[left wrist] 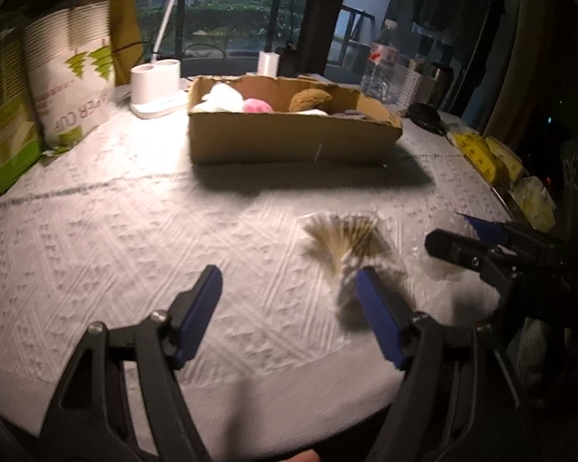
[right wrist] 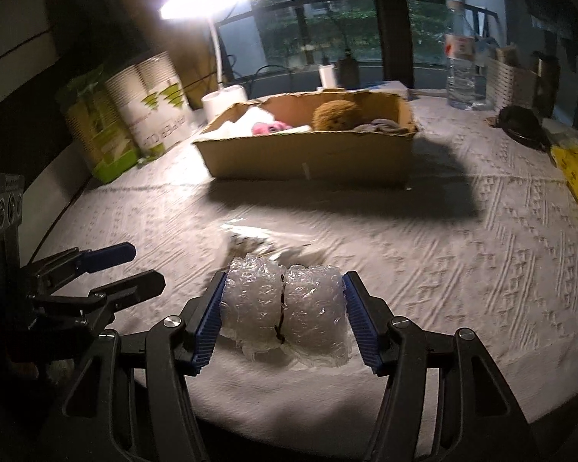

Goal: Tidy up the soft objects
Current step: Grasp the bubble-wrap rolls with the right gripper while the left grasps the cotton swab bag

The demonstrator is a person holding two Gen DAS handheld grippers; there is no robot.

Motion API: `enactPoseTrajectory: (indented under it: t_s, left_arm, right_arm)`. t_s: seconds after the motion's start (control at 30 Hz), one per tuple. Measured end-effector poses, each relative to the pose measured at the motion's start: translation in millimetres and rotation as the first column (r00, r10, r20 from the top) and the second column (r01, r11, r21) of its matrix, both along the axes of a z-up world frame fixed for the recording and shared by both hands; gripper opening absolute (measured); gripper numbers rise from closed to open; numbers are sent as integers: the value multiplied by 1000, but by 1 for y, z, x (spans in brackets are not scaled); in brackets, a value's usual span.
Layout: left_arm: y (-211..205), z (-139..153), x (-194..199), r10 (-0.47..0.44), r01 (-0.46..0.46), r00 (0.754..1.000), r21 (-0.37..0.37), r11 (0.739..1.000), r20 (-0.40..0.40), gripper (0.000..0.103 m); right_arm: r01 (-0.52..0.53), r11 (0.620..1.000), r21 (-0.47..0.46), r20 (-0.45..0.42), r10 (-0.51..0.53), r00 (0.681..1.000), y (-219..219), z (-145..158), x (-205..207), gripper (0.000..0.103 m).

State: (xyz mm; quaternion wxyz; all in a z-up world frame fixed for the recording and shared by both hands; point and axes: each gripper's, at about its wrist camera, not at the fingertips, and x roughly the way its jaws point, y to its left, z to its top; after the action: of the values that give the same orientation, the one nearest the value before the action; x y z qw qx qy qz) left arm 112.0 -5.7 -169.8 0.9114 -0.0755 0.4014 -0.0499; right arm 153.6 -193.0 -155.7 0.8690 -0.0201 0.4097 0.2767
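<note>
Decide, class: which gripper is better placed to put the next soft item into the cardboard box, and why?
Right. The right gripper is shut on the bubble wrap roll, facing the cardboard box. The left gripper is open and holds nothing; the tasselled item lies beside its finger.

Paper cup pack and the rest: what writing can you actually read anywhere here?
"PER CUP", upside down, on the cup pack; its small red print is blurred.
Bottle: red-and-white label, unreadable.
Yellow packets: dark marks, unreadable.
Nothing else legible.

Desk lamp (right wrist: 212, 0) glares overhead; box (right wrist: 312, 154) casts hard shadow; motion blur (fisheye edges dark, bent).
</note>
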Motion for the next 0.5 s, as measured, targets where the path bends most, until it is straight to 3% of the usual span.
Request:
enactPoseTrajectory:
  t_s: [0.5]
  left_arm:
    - [-50, -12, 50, -71, 74, 994, 31, 997, -79, 74]
  right_arm:
    - [36, 999, 39, -17, -36, 999, -38, -13, 47, 63]
